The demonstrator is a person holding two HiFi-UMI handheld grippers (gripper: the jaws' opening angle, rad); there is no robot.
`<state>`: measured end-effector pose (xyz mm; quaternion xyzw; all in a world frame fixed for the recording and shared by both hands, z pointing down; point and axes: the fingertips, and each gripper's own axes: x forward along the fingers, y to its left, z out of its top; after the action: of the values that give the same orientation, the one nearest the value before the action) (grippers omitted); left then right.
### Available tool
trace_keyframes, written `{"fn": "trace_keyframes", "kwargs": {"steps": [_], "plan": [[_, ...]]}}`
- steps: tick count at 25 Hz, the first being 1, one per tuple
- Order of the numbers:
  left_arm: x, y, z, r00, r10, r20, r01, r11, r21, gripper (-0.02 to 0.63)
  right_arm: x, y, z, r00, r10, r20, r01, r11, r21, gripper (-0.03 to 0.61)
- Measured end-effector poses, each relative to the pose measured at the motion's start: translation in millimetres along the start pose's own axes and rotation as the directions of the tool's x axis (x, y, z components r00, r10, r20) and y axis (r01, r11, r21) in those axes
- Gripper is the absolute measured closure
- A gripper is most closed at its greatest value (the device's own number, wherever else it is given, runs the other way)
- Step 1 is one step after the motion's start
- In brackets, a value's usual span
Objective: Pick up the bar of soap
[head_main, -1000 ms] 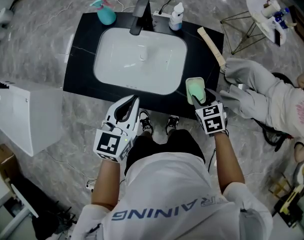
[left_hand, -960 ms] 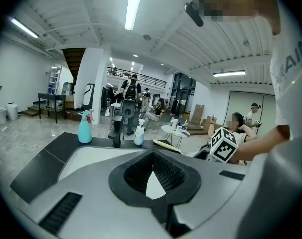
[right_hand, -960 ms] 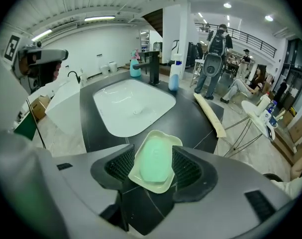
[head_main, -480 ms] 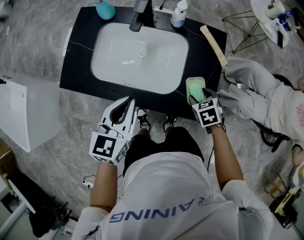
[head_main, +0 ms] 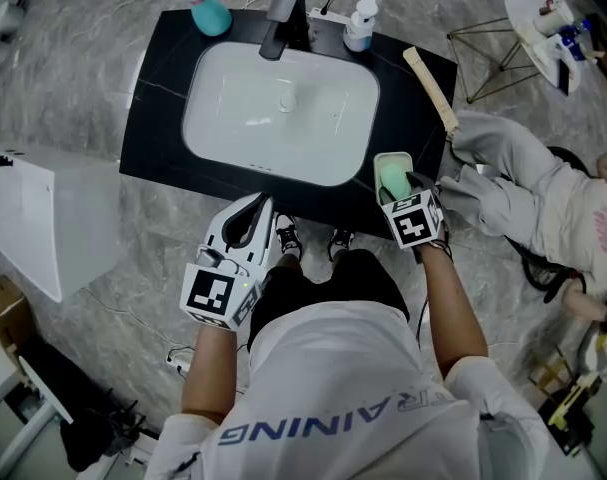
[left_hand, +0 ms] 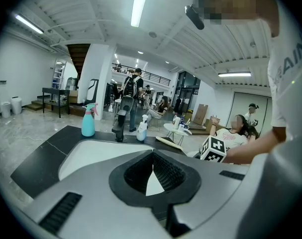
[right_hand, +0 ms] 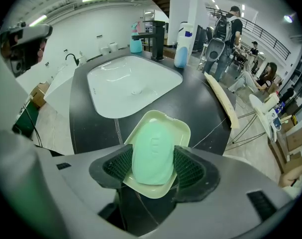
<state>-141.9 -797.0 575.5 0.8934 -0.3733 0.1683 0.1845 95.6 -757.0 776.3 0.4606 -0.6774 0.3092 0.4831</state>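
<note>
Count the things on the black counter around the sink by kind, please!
Bottles: 2 (teal spray bottle, white bottle)
Tap: 1
Soap bar: 1
Soap dish: 1
Pale long stick: 1
Total: 6

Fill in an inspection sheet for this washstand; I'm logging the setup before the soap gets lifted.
Surface: black countertop with white basin.
Job's things: green soap lies in its pale dish, counter's front right.
Clutter: teal spray bottle, white bottle, wooden stick.
Grippers: right gripper jaws, just opened wide, flank the soap; left gripper shut, empty.
Cables: power strip beside the tap.
Surroundings: marble floor, seated person at right.
</note>
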Motion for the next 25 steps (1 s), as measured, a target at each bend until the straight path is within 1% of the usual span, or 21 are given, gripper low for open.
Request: {"fn": "trace_keyframes", "kwargs": {"steps": [4,6,7,16,21,25], "plan": [[0,-4,-2,1.000,-0.006,-0.001,0.006,1.000,-0.004,0.611,1,-3,-2,0.999,-0.015,-0.046,0.014,1.000,-0.015,0.330],[0,-4,-5,1.000,-0.006,-0.003,0.006,1.000,-0.007,0.611,2,-4,-1,0.999,-0.022,-0.043,0.021,0.999,-0.024,0.328],[-1,-5,-5,1.000,-0.006,-0.003,0.006,1.000,-0.010,0.611,2,-4,0,0.999,-0.026,-0.031,0.025,0.999,-0.029,0.321],[-6,-1,-1,1.000,0.000,0.011,0.000,1.000,-0.013,0.611,-3,-1,5,0.997,-0.057,0.054,0.059,0.998,-0.034,0.321],[-9,2,4,1.000,0.001,0.014,-0.002,1.000,0.004,0.611,-18,-1,11,0.990,-0.064,0.126,0.066,0.998,-0.007,0.322],[-9,2,13,1.000,-0.006,0.026,0.006,1.000,0.022,0.611,-42,-4,27,0.977,-0.075,0.199,0.066,0.997,0.048,0.322]]}}
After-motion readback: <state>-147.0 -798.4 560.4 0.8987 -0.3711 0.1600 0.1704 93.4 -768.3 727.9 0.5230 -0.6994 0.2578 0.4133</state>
